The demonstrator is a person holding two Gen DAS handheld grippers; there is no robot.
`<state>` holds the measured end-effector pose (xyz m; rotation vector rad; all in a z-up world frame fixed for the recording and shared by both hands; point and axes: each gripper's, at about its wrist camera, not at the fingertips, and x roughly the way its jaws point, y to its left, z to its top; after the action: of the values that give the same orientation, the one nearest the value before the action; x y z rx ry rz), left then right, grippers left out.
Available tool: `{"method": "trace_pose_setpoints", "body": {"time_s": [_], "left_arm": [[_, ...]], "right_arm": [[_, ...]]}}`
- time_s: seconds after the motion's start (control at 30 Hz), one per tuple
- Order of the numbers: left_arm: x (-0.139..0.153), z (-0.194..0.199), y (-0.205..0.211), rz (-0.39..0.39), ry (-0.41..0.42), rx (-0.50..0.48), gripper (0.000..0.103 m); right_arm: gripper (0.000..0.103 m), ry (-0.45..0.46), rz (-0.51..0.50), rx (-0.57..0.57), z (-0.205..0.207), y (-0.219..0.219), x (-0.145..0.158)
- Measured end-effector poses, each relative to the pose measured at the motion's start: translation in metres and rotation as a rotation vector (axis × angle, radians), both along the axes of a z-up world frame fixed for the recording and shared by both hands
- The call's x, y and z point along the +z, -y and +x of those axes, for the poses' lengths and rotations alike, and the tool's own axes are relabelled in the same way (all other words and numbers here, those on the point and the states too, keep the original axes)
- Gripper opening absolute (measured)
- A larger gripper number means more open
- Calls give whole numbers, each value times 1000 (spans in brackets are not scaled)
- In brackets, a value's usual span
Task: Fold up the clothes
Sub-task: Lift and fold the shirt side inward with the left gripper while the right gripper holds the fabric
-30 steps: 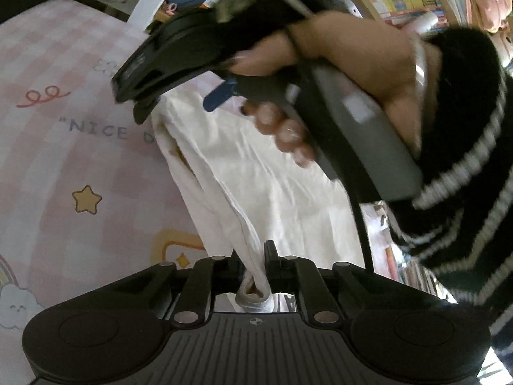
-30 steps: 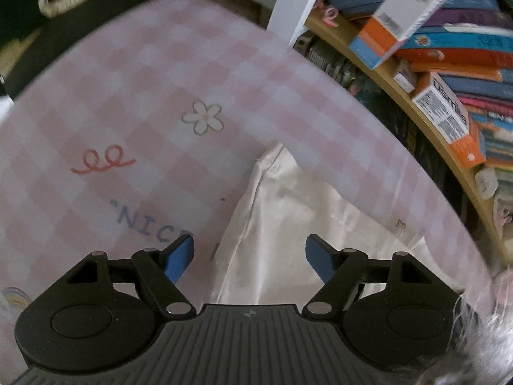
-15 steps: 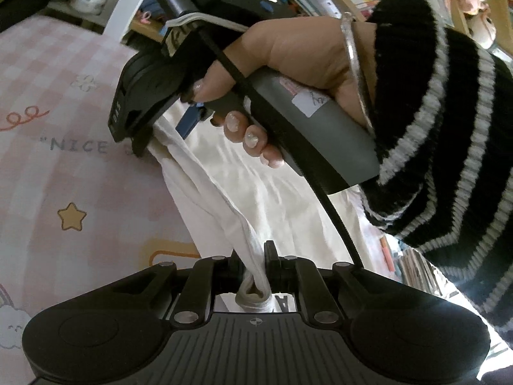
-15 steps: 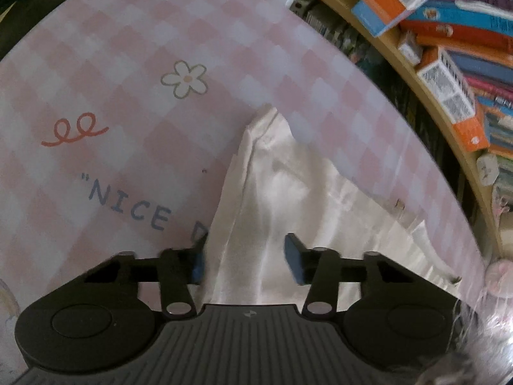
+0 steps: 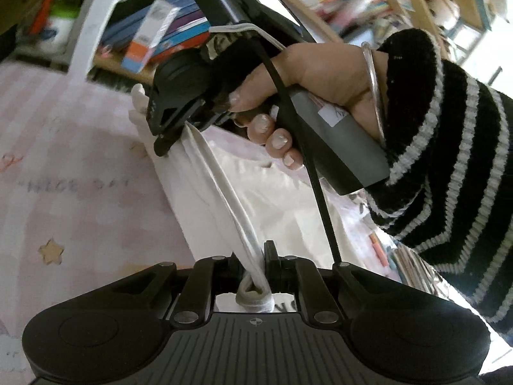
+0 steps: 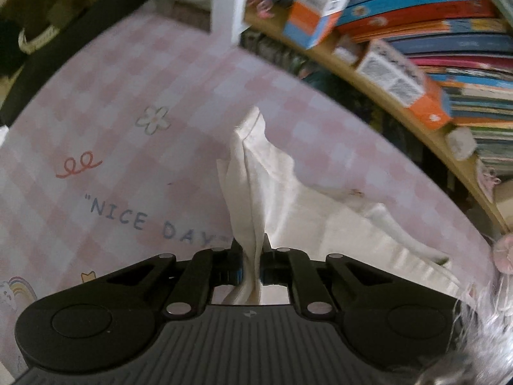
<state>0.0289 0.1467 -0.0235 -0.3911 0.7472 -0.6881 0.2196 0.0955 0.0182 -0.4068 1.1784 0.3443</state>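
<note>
Clearly Both Grippers Pinch the White Garment

Clearly the white garment (image 6: 279, 179) is a thin, cream-white piece of cloth, wrinkled, with a thicker hem along one edge. It lies on the pink checked bedsheet (image 6: 105, 102), toward the side of the bed that meets the wooden bookshelf (image 6: 378, 86). One corner of it points toward the shelf and stands up a little from the sheet. Between the two grippers the cloth is gathered into a narrow, tight band that rises off the bed.

On the far side, the garment ends near the bed edge under the shelf, where books (image 6: 442, 16) and small boxes are stacked. Toward the other side the sheet is bare and wide, with a printed flower (image 6: 153, 118), a red curl and the words "NICE DAY" (image 6: 150, 221). The near edge of the bed cannot be seen.

The left gripper (image 5: 255, 264) has its jaws pressed together on the rolled hem of the garment, and a small loop of cloth comes out behind them. The right gripper (image 6: 253, 258) has its jaws closed on a vertical fold of the same cloth. In the left wrist view the right hand (image 5: 320, 80), in a black sleeve (image 5: 449, 147) with white stripes, grips the handle of the right gripper.
</note>
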Motion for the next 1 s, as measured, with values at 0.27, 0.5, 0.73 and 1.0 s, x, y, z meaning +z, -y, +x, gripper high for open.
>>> {"method": "trace_pose_setpoints", "body": {"time_s": [0.27,0.5,0.73,1.0], "left_arm": [[23,-11,51,14,70,-56,10],[37,-16,101,40,98,-54,10],[48,-23,160,108,96,-24,10],[57,-25,211,173,80,4,10]], "right_arm": [[8,76,73,-23,-7,62,35],[8,123,162,-20,-20,135,51],[8,151,254,17,-23,212,60],[8,167,363,39,-23,283,56]]}}
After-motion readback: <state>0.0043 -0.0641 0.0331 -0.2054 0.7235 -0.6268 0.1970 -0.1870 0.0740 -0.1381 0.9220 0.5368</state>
